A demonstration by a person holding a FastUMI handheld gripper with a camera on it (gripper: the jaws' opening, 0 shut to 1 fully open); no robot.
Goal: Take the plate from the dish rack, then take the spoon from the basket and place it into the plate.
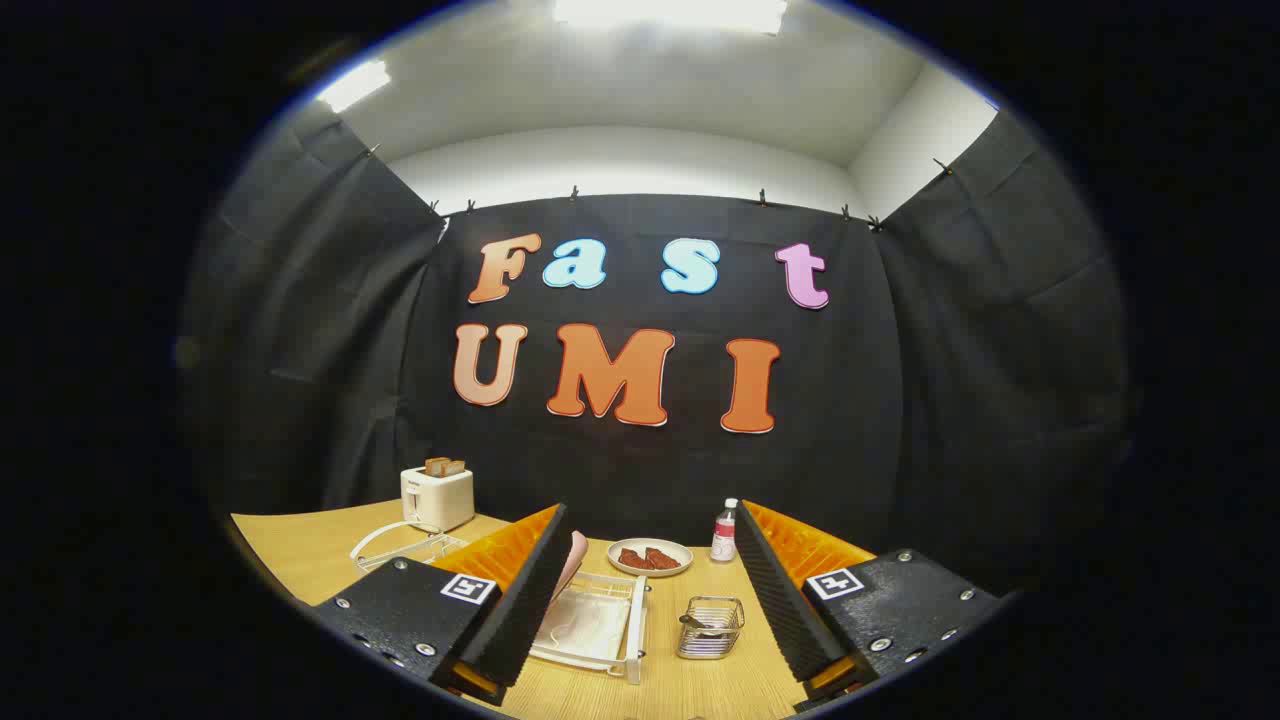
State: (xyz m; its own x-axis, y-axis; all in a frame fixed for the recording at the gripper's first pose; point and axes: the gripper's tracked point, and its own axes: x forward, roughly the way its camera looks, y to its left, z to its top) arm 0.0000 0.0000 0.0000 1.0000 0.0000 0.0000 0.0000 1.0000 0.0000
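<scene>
Plate (pixel 572 562), pale pink, stands on edge in the white wire dish rack (pixel 600 625), mostly hidden behind my left finger so that just a curved sliver of its rim shows. That rack sits on the wooden table (pixel 300 550) between my fingers, nearer the left one, with a clear tray under its wires. My gripper (pixel 645 590) hangs spread wide above the table with nothing in its grasp. Right of the rack, still between my fingers, stands the small wire basket (pixel 710 628), and the spoon (pixel 697 622) lies inside it, metal, tilted across the mesh. Beyond them, a second plate (pixel 650 558) carries dark reddish pieces of food, with a small bottle (pixel 724 533) just to its right. Off beyond my left finger are a white toaster (pixel 437 495) holding toast and another white wire rack (pixel 395 545).
</scene>
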